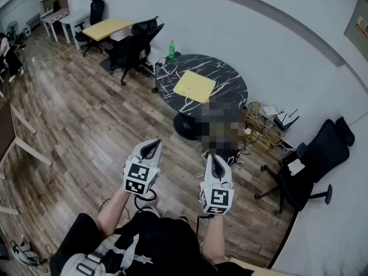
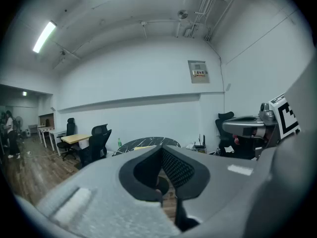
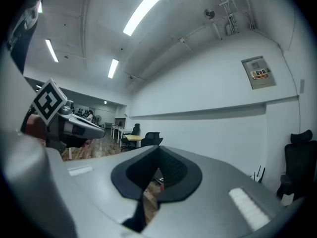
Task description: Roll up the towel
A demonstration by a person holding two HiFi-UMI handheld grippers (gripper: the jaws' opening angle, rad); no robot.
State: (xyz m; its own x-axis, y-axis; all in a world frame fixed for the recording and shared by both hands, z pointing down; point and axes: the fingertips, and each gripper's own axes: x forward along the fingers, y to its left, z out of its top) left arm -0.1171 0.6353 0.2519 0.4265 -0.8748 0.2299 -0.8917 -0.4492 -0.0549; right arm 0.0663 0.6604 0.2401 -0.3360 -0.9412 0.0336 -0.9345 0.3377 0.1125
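Hovering | left gripper [image 1: 150, 148], right gripper [image 1: 214, 160] fingers closed, empty | towel [image 1: 195, 86] on table [image 1: 227, 73], well apart

The floor [image 1: 75, 125] is laid in brown wood-look planks with a slight sheen. The round table [image 1: 230, 79] is topped with a glossy black, marble-patterned surface veined in white, and the towel [image 1: 194, 86] on it is seen as smooth, matt yellow cloth. The left gripper [image 1: 151, 148] and the right gripper [image 1: 214, 158] are cased in matt grey plastic with a faint grain, and their pads [image 2: 179, 168] are faced with a black, finely gridded, rubbery-looking material. The desk [image 1: 106, 27] is topped in pale matt wood. The office chair [image 1: 315, 154] is covered in matt black fabric. The wall [image 1: 276, 45] is finished in matt white paint.
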